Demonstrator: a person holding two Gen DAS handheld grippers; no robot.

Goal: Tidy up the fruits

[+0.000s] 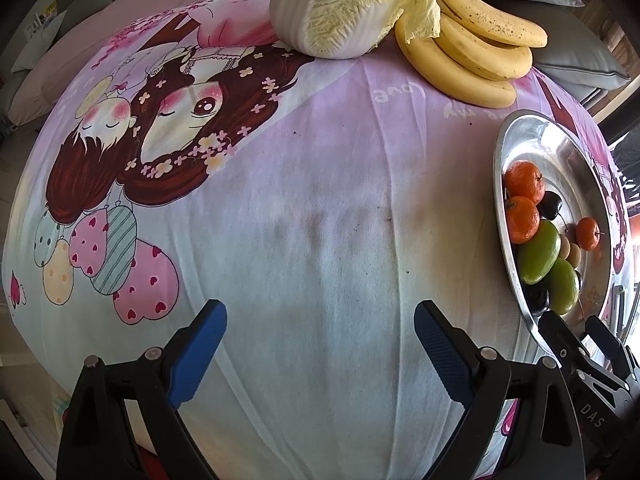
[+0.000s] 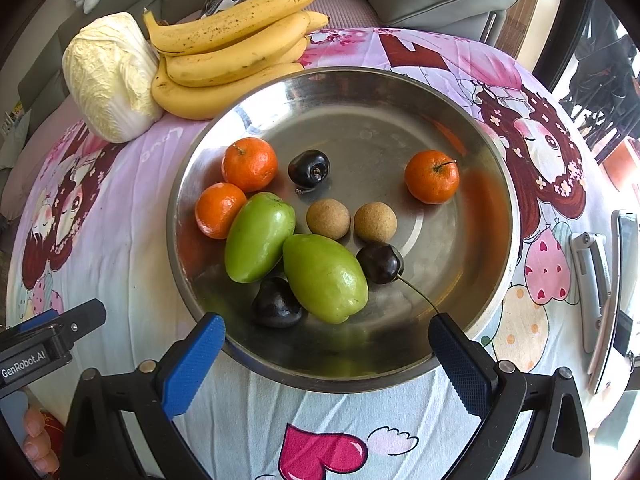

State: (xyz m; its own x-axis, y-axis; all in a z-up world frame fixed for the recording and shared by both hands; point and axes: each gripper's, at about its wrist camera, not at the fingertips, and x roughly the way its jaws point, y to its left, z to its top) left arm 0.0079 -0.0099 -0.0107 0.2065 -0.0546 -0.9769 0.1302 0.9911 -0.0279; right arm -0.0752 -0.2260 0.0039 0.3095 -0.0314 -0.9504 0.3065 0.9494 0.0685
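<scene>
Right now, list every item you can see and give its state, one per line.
left gripper: open, empty, over the cloth.
right gripper: open, empty, at the bowl's near rim.
metal bowl: upright, holding loose fruit.
three tangerines: in the bowl, unpeeled.
two green fruits: in the bowl, touching each other.
two brown round fruits: in the bowl, side by side.
bananas: outside the bowl, bunched, speckled.
cabbage: outside the bowl, against the bananas.

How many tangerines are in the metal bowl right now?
3: two touching at the bowl's left side, one alone at the right. None looks hidden.
</scene>
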